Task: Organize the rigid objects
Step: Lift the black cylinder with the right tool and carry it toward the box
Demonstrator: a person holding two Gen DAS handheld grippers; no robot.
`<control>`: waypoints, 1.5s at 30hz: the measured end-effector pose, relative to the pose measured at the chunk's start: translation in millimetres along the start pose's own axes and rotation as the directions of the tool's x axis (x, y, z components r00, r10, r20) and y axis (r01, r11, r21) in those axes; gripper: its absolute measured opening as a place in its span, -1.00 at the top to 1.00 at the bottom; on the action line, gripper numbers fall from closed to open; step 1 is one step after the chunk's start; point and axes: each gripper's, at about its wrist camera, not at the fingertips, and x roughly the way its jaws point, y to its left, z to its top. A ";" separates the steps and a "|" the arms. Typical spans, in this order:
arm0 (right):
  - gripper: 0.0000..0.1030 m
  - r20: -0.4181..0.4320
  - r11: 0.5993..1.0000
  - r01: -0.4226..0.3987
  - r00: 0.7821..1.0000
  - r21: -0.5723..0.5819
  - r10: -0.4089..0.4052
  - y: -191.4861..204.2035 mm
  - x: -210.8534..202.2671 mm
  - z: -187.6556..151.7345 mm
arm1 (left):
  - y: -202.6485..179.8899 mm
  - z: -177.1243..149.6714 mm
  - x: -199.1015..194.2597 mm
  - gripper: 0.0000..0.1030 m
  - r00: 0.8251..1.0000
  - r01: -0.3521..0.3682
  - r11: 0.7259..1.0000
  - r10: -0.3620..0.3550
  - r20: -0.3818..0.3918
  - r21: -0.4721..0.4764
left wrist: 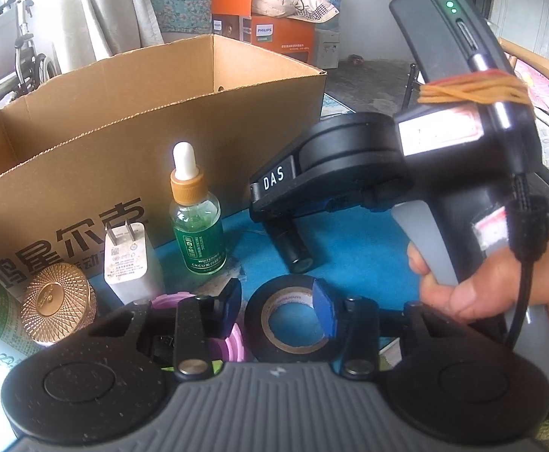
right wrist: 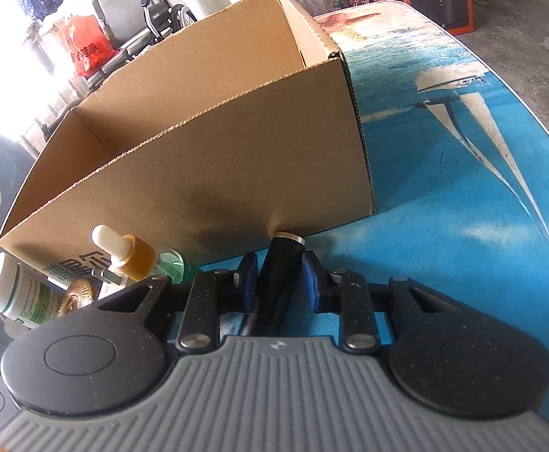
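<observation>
Two fingers sets clenched, left (left wrist: 276, 307) on tape roll (left wrist: 287, 324), right (right wrist: 276, 275) on black tube (right wrist: 280, 275), "DAS" label (left wrist: 274, 179), perhaps "PHILIPS" box (left wrist: 274, 32).

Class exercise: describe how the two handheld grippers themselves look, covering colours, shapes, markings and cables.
Each gripper has a ribbed grey body, two round black discs, speckled black linkages with silver rivets, and blue-padded fingers. The right gripper carries white "DAS" lettering, a grey trigger, a black cable and a black box with green lights strapped on by orange rubber bands. The left gripper shows the same build.
</observation>
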 end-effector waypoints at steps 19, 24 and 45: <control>0.60 -0.013 0.987 -0.079 0.997 0.140 0.082 -96.5 -39.2 -13.9 | -48.2 22.9 20.9 -0.21 0.988 0.126 0.991 -0.121 -0.093 0.045; 0.60 -0.014 0.961 -0.141 0.989 0.239 0.148 -120.4 -54.3 -30.9 | -74.2 24.1 37.4 -0.25 0.980 0.158 0.985 -0.148 -0.136 0.071; 0.60 -0.012 0.925 -0.250 0.964 0.285 0.264 -142.5 -60.0 -40.7 | -98.3 38.6 58.0 0.22 0.983 0.083 0.992 -0.066 -0.173 0.098</control>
